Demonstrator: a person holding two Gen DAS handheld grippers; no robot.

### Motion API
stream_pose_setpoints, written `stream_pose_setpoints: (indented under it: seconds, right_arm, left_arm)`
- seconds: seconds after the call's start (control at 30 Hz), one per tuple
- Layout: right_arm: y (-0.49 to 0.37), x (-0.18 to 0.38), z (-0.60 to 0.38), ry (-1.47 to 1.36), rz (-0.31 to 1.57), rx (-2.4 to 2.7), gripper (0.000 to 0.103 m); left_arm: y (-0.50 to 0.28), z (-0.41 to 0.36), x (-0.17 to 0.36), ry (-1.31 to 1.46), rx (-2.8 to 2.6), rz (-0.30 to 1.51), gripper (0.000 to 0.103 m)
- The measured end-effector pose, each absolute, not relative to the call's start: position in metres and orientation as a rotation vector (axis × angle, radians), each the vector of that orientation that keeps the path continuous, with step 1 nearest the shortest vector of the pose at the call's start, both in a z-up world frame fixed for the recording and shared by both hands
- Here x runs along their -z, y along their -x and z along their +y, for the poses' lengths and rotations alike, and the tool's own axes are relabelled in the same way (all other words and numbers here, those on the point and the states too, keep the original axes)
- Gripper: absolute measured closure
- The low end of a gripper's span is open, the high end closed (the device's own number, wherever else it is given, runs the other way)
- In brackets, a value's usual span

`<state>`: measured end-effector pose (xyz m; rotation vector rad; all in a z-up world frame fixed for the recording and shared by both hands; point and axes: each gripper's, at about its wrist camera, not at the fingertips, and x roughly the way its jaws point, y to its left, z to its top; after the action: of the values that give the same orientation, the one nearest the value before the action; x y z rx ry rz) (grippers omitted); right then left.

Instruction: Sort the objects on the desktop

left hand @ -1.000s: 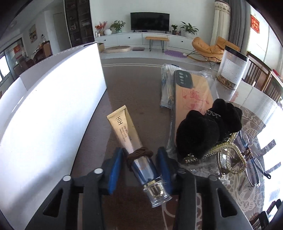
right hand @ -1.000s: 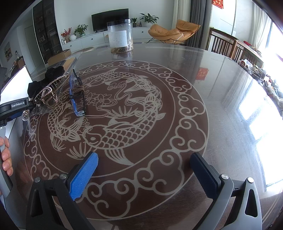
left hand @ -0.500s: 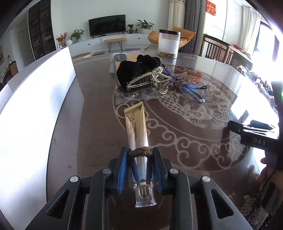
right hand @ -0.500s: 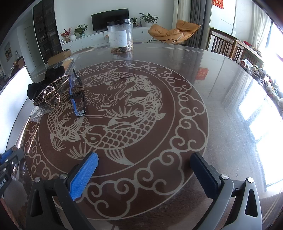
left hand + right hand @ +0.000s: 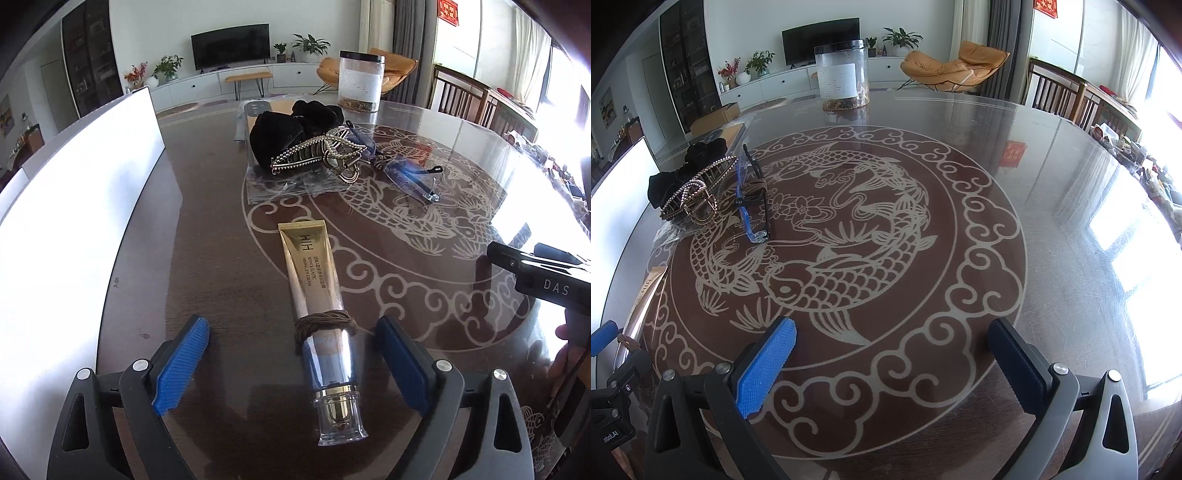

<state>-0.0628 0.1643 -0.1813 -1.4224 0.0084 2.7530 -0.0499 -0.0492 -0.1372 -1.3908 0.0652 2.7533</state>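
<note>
Left gripper (image 5: 291, 354) — jaws standing wide, gripping nothing. Tube (image 5: 317, 302) lying flat on the table (image 5: 207, 229) between the pads (image 5: 181, 363), touching neither, cap toward the camera, brown band (image 5: 325, 322) wrapping its middle. Right gripper (image 5: 892, 363) — hovering agape over the table, empty. Hair clip (image 5: 314, 149), black scrunchie (image 5: 284, 131) and glasses (image 5: 410, 173) sitting well beyond the tube.

White walls, television (image 5: 229, 45), orange lounge chair (image 5: 955, 64), bright windows
</note>
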Motion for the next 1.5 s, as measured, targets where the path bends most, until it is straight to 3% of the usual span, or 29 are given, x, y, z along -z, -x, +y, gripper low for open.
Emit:
stream_pose_setpoints:
  seconds: [0.13, 0.47, 1.5]
  right_arm:
    - [0.0627, 0.1811, 0.1642, 1.423, 0.008, -2.753, 0.0]
    - [0.0627, 0.1811, 0.1641, 1.423, 0.008, -2.753, 0.0]
    - [0.0628, 0.1811, 0.164, 1.422, 0.008, -2.753, 0.0]
  left_arm:
    - [0.0506, -0.0477, 0.1386, 1.402, -2.74, 0.075, 0.003]
    - [0.0514, -0.0488, 0.1386, 1.414, -2.748, 0.066, 0.0]
    - [0.0516, -0.0495, 0.1388, 1.416, -2.749, 0.063, 0.0]
